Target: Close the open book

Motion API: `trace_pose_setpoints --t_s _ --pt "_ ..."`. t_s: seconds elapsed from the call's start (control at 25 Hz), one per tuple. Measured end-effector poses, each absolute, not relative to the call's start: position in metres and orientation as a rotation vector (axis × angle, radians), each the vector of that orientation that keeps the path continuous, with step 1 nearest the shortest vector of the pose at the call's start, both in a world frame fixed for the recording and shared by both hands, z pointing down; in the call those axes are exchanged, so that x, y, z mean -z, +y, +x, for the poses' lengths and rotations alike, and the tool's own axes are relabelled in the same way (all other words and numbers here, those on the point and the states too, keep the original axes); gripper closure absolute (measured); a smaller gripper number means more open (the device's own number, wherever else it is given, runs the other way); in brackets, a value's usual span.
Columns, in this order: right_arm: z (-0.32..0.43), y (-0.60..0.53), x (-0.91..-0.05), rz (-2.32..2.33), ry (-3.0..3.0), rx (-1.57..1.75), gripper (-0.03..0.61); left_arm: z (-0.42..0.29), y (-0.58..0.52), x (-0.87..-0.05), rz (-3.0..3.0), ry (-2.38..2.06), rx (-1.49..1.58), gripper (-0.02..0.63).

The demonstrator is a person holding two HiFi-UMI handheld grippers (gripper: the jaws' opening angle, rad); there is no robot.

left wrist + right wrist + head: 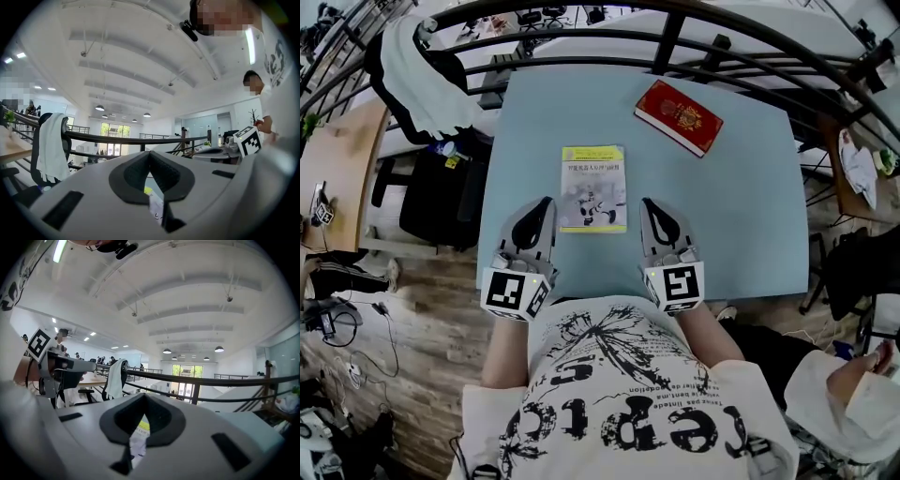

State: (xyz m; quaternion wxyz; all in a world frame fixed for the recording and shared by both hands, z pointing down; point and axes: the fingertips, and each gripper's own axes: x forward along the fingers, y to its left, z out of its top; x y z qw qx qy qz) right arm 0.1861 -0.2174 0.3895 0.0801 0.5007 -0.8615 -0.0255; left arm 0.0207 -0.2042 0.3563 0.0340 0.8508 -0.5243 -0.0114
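Pale blue table point(750, 187) fills the middle of the head view, with a dark railing point(675, 37) across the top, wood floor point(412, 319) at lower left, and a chair point(412, 66) with a white cloth over it at upper left.

The book point(593, 187) lies flat at the table's centre, cover up: yellow band on top, printed picture below. No spread pages show, so I read it as closed. A red book point(679, 116) sits at upper right, well apart, also closed.

Left gripper point(546, 202) is just left of the book's lower edge. Right gripper point(645, 202) is just right of it. Neither touches the book from what I can see.

Left gripper view: left gripper point(150, 152) has its jaws pressed together at the tips, nothing pinched. A sliver of the book point(154, 206) shows through the gap lower down, on the table beyond.

Right gripper view: right gripper point(144, 394) looks the same, tips together and empty, with the book point(138, 437) visible behind the gap.

Both point roughly level, out over the table.

My read on status: the closing looks done, cover flat, nothing lifting. I see nothing left to do except pull both grippers back clear. Can't confirm from here whether the cover sits fully flush.
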Motion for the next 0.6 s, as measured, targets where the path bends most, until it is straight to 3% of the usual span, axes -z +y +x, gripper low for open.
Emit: trace_pose_setpoints --t_s 0.6 --pt "0.1835 -0.2159 -0.3831 1.538 -2.531 0.106 0.568 0.0167 -0.2077 -0.3611 2.643 -1.565 0.011 0.595"
